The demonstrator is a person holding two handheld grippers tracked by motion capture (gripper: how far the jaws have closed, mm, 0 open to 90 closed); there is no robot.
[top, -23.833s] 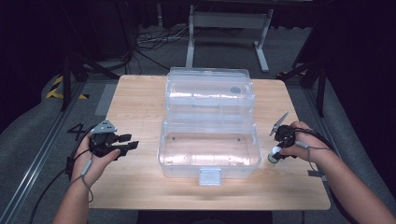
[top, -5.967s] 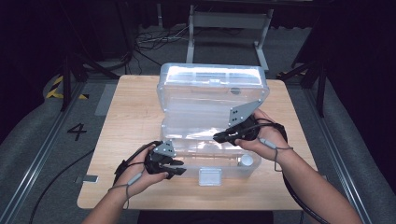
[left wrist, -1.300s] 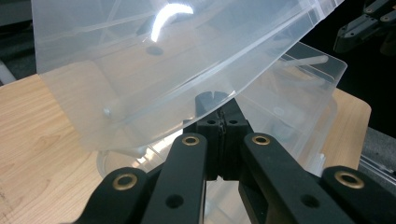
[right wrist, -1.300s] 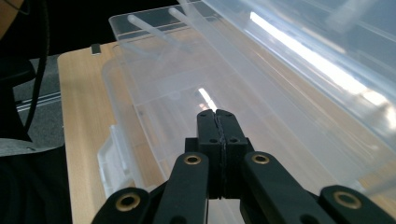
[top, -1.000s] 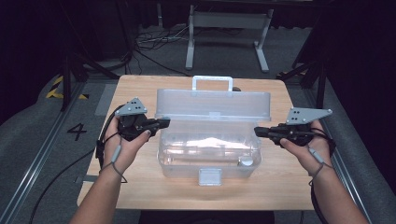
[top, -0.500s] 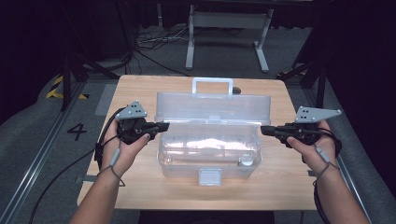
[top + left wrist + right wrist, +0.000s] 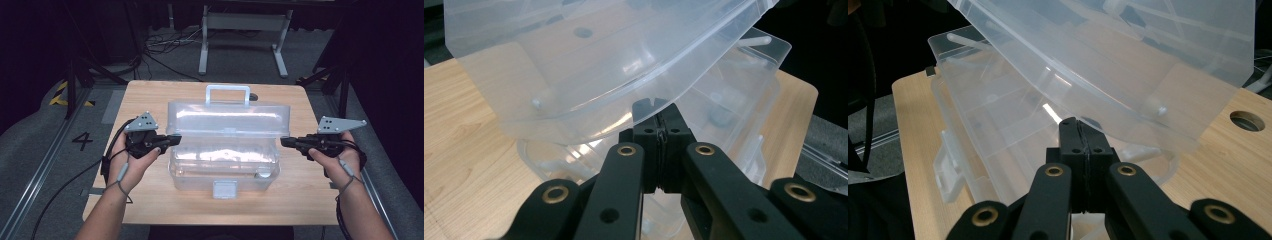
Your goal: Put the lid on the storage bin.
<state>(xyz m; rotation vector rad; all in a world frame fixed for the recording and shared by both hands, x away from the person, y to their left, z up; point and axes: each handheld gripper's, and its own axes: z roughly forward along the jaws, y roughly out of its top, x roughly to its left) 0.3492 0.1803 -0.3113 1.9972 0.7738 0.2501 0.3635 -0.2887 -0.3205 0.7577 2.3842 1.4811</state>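
Clear plastic box (image 7: 223, 167), centre of the wooden desk (image 7: 150, 100); lid (image 7: 227, 119) half raised, tilted over the base, handle (image 7: 228, 94) at 12 o'clock, latch tab (image 7: 224, 189) at 6 o'clock. Left gripper (image 7: 172, 140) at 9 o'clock of the box, jaws closed, tips at the lid's end. Right gripper (image 7: 286, 142) at 3 o'clock, jaws closed, tips at the opposite end.

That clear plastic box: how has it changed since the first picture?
The lid, first flung wide open, has swung over the box base and is almost shut. The shut left tongs and right tongs moved to its ends. The base stayed put on the table.
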